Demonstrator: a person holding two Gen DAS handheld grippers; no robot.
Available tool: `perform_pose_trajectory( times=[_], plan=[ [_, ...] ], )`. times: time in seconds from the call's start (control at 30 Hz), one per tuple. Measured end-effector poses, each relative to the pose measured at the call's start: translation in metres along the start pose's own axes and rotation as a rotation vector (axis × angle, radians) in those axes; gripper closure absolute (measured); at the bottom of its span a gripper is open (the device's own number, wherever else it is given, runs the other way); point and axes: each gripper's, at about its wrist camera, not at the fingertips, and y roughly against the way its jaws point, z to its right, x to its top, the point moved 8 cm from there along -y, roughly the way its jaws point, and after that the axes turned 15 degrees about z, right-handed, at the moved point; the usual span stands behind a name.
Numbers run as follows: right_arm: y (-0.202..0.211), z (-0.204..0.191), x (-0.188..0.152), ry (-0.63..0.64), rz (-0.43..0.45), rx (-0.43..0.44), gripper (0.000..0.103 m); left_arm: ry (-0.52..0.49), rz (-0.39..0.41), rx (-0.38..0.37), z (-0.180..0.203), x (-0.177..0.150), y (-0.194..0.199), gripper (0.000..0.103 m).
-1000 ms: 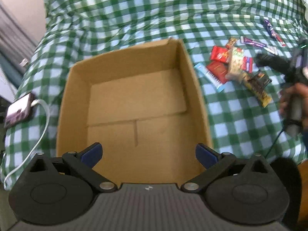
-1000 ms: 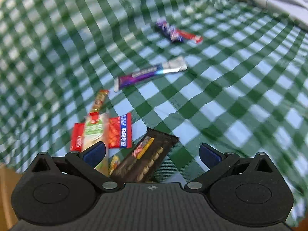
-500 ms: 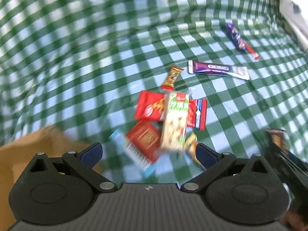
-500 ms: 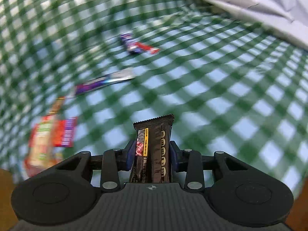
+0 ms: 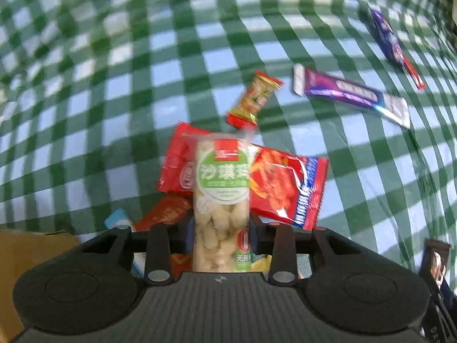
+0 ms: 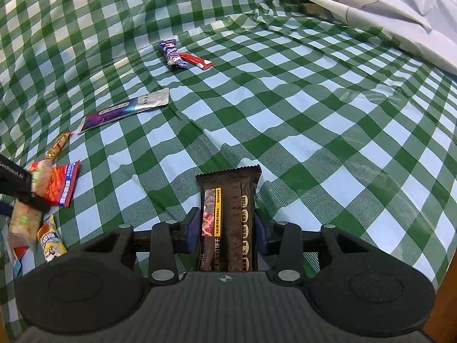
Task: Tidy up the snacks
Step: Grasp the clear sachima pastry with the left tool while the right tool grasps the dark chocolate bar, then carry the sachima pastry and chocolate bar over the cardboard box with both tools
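My left gripper (image 5: 220, 228) is shut on a clear pack with a green label (image 5: 221, 197), lying over the snack pile. Under it lie a red pack (image 5: 178, 168), a red and blue pack (image 5: 285, 188) and a darker red pack (image 5: 165, 213). A small red and gold candy (image 5: 254, 100), a purple bar (image 5: 348, 95) and a purple and red stick (image 5: 392, 45) lie beyond. My right gripper (image 6: 227, 225) is shut on a dark brown biscuit pack (image 6: 228, 217), held above the cloth. In the right wrist view the left gripper (image 6: 17, 183) holds the clear pack (image 6: 24, 214) at the left edge.
A green checked cloth (image 6: 285, 100) covers the surface. A corner of the cardboard box (image 5: 28, 245) shows at lower left in the left wrist view. A white plastic sheet (image 6: 385, 8) lies at the far right. A yellow pack (image 6: 51, 240) lies by the pile.
My left gripper swung from over the box to the pile and shut on the clear green-label pack. My right gripper shut on the brown biscuit pack and lifted it.
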Motion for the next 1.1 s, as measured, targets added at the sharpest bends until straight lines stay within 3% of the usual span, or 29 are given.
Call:
perform_pose_trajectory(
  times=[0.17,0.37,0.6,0.87,1.1],
  plan=[
    [0.022,-0.003,0.013,-0.042,0.021,0.035,0.065,0.039,0.051,-0.048,-0.012,-0.001,0.044,0.063],
    [0.077,-0.029,0.047,-0.015,0.112,0.15,0.065,0.034,0.166,-0.074,-0.025,-0.015,0.143,0.063],
    [0.169,-0.064,0.054,0.022,0.119,0.315,0.065,0.09,0.259,-0.114,-0.063,-0.082,0.274,0.063],
    [0.302,-0.127,0.008,0.1,0.016,0.543,0.065,0.16,0.271,0.021,-0.146,-0.192,0.373,0.063],
    [0.389,-0.17,-0.019,0.187,-0.027,0.705,0.065,0.293,0.309,0.098,-0.204,-0.255,0.425,0.063]
  ],
)
